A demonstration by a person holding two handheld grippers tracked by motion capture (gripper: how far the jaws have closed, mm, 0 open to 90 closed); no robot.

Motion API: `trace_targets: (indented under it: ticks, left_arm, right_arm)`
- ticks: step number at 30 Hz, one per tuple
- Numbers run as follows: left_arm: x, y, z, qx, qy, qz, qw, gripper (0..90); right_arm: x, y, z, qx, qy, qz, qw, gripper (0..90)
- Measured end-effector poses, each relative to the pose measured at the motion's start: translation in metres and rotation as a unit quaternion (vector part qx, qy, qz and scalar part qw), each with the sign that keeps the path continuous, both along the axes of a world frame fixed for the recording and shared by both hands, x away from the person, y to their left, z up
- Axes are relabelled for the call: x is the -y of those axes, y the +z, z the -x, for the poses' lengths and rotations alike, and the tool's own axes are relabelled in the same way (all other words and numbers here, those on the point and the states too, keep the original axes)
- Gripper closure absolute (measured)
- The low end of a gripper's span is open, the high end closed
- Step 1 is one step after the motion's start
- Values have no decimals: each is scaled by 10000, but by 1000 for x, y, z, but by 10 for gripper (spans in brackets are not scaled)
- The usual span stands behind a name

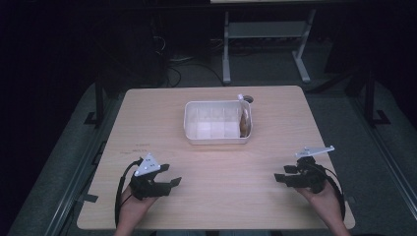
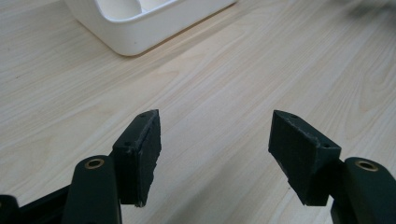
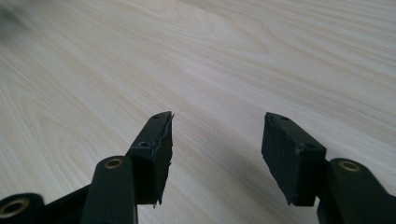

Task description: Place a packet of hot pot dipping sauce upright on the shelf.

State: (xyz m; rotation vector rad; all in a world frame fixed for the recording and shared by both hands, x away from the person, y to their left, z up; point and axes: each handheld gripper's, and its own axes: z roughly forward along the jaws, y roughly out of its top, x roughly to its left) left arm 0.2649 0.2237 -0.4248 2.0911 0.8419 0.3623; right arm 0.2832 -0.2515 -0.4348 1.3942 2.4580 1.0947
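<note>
At a light wooden table (image 1: 216,196), a person holds the left gripper (image 1: 164,177) and the right gripper (image 1: 285,174) low over the near edge, well apart, each with its jaws spread and nothing between them. A white plastic bin (image 1: 216,137), divided into compartments, sits at the table's centre, beyond both grippers, with a brown item (image 1: 243,124) lying in its right-hand end compartment.

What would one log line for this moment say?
left gripper: open, empty | right gripper: open, empty | white bin: mid-table, brown item at its right end
</note>
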Motion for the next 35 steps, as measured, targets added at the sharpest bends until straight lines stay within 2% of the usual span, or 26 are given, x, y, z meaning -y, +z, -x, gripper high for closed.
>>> trace_targets:
  ticks: [7, 11, 14, 18, 20, 28, 35]
  left_arm:
    - [2, -1, 0, -35, -50, -4, 10000, 340]
    - [5, -4, 0, -89, -150, -76, 9998, 337]
    - [6, -6, -1, -147, -204, -129, 9996, 337]
    - [6, -7, -2, -232, -268, -101, 9993, 312]
    - [6, -9, -2, -242, -280, -196, 9991, 306]
    - [8, -13, -7, -299, -265, -138, 9991, 281]
    - [9, -13, -6, -298, -285, -125, 9991, 279]
  right_arm:
    - [7, -5, 14, 79, -123, -143, 9998, 398]
    - [15, -8, 26, 99, -115, -286, 9995, 393]
    - [16, -9, 28, 104, -65, -303, 9995, 385]
    - [16, -11, 31, 108, 22, -388, 9992, 378]
    - [13, -12, 29, 188, 37, -248, 9995, 366]
    - [6, -15, 30, 275, 119, 9, 9996, 362]
    - [4, -14, 30, 357, 149, 91, 9992, 356]
